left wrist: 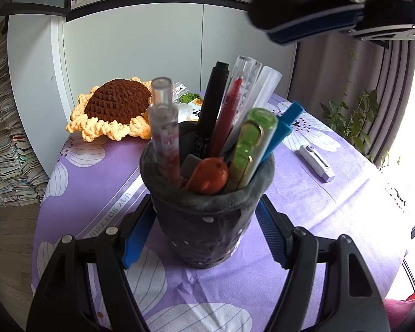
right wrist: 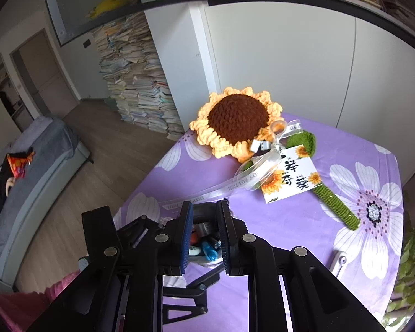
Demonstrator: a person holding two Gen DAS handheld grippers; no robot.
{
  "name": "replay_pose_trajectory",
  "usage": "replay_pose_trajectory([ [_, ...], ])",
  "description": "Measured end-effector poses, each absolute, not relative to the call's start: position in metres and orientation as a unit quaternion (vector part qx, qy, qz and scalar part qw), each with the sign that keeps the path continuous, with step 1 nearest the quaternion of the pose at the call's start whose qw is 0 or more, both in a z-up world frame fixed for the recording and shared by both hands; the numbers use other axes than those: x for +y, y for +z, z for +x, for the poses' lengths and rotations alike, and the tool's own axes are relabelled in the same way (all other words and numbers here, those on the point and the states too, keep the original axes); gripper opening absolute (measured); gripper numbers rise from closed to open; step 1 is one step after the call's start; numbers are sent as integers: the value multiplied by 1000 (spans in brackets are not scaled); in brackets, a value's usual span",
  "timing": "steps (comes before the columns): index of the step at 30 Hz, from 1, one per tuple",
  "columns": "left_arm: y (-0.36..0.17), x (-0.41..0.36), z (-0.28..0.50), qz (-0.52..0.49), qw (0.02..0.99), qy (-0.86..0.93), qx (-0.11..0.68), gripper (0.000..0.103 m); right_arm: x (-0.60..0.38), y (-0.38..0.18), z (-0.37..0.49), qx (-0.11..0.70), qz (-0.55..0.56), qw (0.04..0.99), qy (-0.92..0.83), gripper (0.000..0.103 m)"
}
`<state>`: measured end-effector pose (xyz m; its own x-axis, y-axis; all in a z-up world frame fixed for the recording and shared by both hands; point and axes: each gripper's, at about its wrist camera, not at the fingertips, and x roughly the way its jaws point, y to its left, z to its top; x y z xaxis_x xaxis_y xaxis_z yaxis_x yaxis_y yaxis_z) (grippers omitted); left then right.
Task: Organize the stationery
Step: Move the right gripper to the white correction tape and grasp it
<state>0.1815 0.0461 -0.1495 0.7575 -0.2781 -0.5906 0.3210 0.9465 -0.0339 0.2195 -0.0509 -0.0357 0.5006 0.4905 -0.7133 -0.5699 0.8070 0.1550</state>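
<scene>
A grey plush pen holder stands upright on the purple flowered tablecloth, and my left gripper is shut on its two sides with the blue pads. It is packed with a black marker, a red pen, a green pen, a blue pen, a clear pen and an orange item. My right gripper hovers above the holder, shut with nothing in it, and shows blurred as the right gripper. Pen tops show in the slit between its pads.
A white slider tool lies on the cloth right of the holder. A crocheted sunflower with a ribbon and a card lies at the back. White cabinet doors stand behind the table, a book stack left, a plant right.
</scene>
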Motion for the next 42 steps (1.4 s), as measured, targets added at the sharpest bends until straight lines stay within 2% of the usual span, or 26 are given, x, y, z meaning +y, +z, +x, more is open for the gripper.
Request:
replay_pose_trajectory([
  [4,-149,46,181,36,937,-159,308,72,-98,-35,227,396,-36,885,244,18],
  [6,-148,46,180,37,938,-159,307,72,-131,-44,240,415,-13,889,194,23],
  [8,-148,46,181,37,938,-159,307,72,-163,-61,255,442,2,888,130,34],
  [14,-148,46,180,37,938,-159,307,72,-218,-126,281,530,42,845,55,35],
  [19,-148,46,180,37,938,-159,307,72,-222,-153,293,559,65,825,49,35],
  [37,-148,46,180,37,938,-159,307,73,-190,-170,320,564,40,823,46,35],
  [38,-148,46,181,37,938,-159,307,73,-187,-171,320,566,28,823,42,27],
  [42,-148,46,180,37,938,-159,307,73,-180,-169,313,559,10,828,41,27],
])
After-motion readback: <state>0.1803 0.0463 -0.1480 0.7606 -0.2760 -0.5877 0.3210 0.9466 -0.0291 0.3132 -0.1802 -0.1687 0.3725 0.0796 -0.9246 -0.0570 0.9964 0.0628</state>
